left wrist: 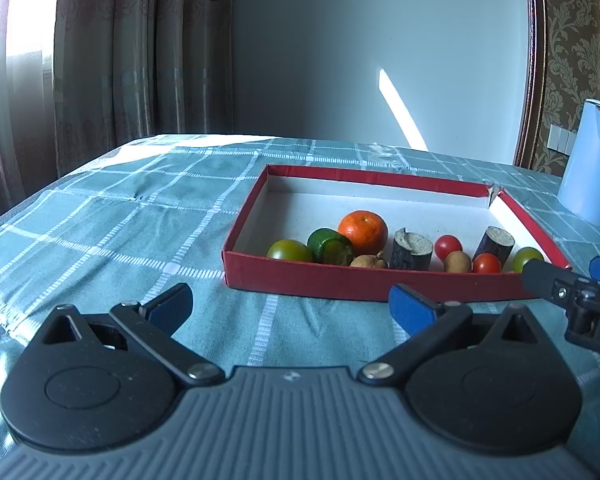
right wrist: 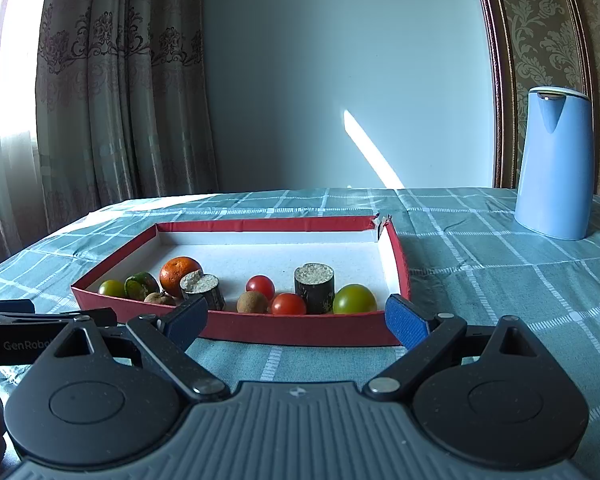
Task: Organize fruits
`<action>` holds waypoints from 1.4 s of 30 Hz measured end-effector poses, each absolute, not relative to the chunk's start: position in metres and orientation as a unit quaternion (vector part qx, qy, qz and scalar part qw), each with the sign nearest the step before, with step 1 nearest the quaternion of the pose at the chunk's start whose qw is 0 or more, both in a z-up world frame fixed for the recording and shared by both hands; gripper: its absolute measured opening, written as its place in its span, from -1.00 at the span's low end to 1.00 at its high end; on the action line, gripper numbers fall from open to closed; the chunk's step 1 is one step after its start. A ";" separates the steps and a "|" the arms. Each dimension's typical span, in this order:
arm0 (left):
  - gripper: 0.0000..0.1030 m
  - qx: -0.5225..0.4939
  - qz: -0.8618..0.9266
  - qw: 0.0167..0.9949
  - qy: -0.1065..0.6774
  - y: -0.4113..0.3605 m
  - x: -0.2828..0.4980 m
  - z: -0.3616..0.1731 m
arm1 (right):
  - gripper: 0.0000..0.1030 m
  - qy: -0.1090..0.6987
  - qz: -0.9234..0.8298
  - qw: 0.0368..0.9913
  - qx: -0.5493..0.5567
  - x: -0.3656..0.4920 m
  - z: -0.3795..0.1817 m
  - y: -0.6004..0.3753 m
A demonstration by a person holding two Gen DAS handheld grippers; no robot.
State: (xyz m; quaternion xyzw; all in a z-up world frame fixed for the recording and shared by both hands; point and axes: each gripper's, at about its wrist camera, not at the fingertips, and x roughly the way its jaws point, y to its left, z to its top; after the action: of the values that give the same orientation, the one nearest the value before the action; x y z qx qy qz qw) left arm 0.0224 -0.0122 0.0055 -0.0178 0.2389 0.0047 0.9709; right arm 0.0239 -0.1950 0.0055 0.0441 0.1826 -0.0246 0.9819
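The worktop is covered by a teal checked cloth (right wrist: 480,280), backed by patterned curtains (right wrist: 120,100) and a pale wall (right wrist: 340,80). A shallow red cardboard tray (right wrist: 300,330) holding the mixed fruits (right wrist: 288,304) is set mid-worktop, a tall blue jug (right wrist: 554,164) well apart. Both the left tool (left wrist: 290,304) and right tool (right wrist: 296,318) are held spread, empty.

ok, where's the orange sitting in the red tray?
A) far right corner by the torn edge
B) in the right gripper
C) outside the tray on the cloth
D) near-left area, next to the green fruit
D: the orange lies inside the tray toward its near-left part, beside the green fruit; both grippers are open and hold nothing.
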 end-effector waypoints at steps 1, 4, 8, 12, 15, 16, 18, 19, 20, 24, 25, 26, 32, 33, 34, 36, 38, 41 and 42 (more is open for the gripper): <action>1.00 -0.018 0.005 0.971 0.240 -0.012 0.023 0.005 | 0.87 0.182 -0.025 0.982 0.044 0.024 0.005 -0.195; 1.00 -0.018 0.005 0.971 0.240 -0.013 0.023 0.005 | 0.87 0.182 -0.024 0.982 0.045 0.023 0.006 -0.195; 1.00 -0.019 0.004 0.970 0.242 -0.012 0.024 0.005 | 0.87 0.183 -0.024 0.982 0.046 0.023 0.006 -0.195; 1.00 -0.019 0.003 0.969 0.246 -0.012 0.025 0.004 | 0.87 0.183 -0.025 0.982 0.047 0.023 0.006 -0.196; 1.00 -0.021 0.007 0.968 0.250 -0.011 0.026 0.004 | 0.87 0.183 -0.024 0.982 0.048 0.023 0.006 -0.196; 1.00 -0.021 0.008 0.968 0.252 -0.011 0.027 0.003 | 0.87 0.183 -0.024 0.982 0.048 0.023 0.006 -0.196; 1.00 -0.022 0.007 0.967 0.253 -0.010 0.027 0.003 | 0.87 0.183 -0.024 0.982 0.048 0.023 0.006 -0.196; 1.00 -0.022 0.007 0.967 0.252 -0.010 0.027 0.003 | 0.87 0.183 -0.024 0.982 0.048 0.023 0.006 -0.196; 1.00 -0.021 0.006 0.968 0.251 -0.011 0.027 0.003 | 0.87 0.183 -0.024 0.982 0.048 0.024 0.006 -0.196; 1.00 -0.018 0.013 0.971 0.240 -0.011 0.024 0.005 | 0.87 0.185 -0.024 0.981 0.047 0.024 0.005 -0.195; 1.00 -0.018 0.013 0.971 0.238 -0.012 0.023 0.005 | 0.87 0.185 -0.024 0.981 0.047 0.024 0.005 -0.195; 1.00 -0.017 0.012 0.971 0.237 -0.012 0.023 0.005 | 0.87 0.185 -0.024 0.981 0.048 0.024 0.005 -0.195; 1.00 -0.017 0.015 0.971 0.239 -0.011 0.024 0.005 | 0.87 0.186 -0.024 0.981 0.048 0.025 0.005 -0.195; 1.00 -0.017 0.014 0.971 0.239 -0.011 0.024 0.005 | 0.87 0.186 -0.024 0.981 0.048 0.025 0.005 -0.195; 1.00 -0.017 0.014 0.971 0.238 -0.011 0.023 0.005 | 0.87 0.186 -0.024 0.981 0.048 0.025 0.005 -0.195; 1.00 -0.016 0.013 0.971 0.239 -0.011 0.024 0.005 | 0.87 0.186 -0.024 0.981 0.048 0.025 0.005 -0.195; 1.00 -0.016 0.012 0.971 0.240 -0.012 0.024 0.005 | 0.87 0.185 -0.024 0.981 0.048 0.025 0.005 -0.195; 1.00 -0.015 0.009 0.970 0.243 -0.012 0.025 0.004 | 0.87 0.186 -0.025 0.981 0.048 0.024 0.005 -0.195; 1.00 -0.014 0.009 0.970 0.244 -0.012 0.025 0.004 | 0.87 0.185 -0.024 0.981 0.048 0.024 0.005 -0.195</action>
State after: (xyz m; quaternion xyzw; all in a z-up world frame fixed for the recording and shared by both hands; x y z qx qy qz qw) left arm 0.0245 -0.0121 0.0043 -0.0141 0.2437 0.0093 0.9697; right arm 0.0242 -0.1948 0.0047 0.0481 0.1851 -0.0244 0.9812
